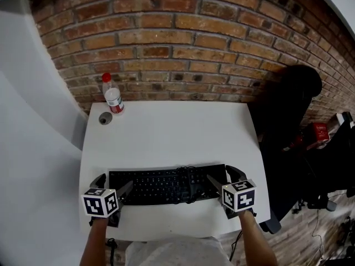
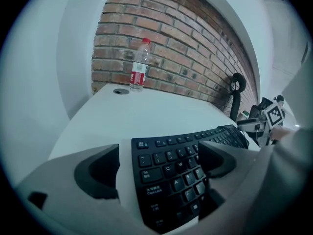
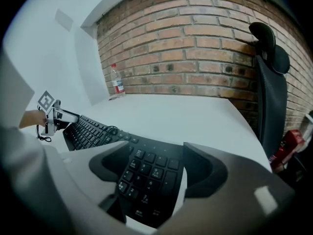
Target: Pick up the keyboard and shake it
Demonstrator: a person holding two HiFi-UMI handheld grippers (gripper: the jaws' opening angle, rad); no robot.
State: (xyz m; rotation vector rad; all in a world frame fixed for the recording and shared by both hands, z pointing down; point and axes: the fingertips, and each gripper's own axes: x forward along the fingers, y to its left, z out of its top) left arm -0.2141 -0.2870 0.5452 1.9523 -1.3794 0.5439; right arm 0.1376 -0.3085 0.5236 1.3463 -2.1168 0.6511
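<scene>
Black keyboard point(image 1: 166, 184) with low flat keys lies flat along the near edge of the white table point(image 1: 177, 132), its long side running left to right, with a gripper over each end.

A bare forearm rises from the bottom edge to the left gripper point(image 1: 115, 183), which points away from the person toward the red brick wall point(image 1: 183, 43). In the left gripper view, the left gripper point(image 2: 159, 153) has its jaws spread wide across the keyboard's point(image 2: 186, 170) left end. The outer jaw stands off the edge over bare table, with a strip of white between them. The inner jaw hangs over the letter keys.

A black cable point(image 1: 188, 177) lies looped on the keys right of the middle.

The right gripper point(image 1: 222, 176) is posed the same way on the other forearm. In the right gripper view, its point(image 3: 154, 153) jaws are also wide apart around the number pad point(image 3: 146, 177). White shows between the pad's edge and the outer jaw.

Neither view shows whether the inner jaws touch the keys. From the head view, the marker cubes cover both hands and the keyboard's near corners. A black office chair point(image 1: 288, 110) at the table's right is too dark for detail.
</scene>
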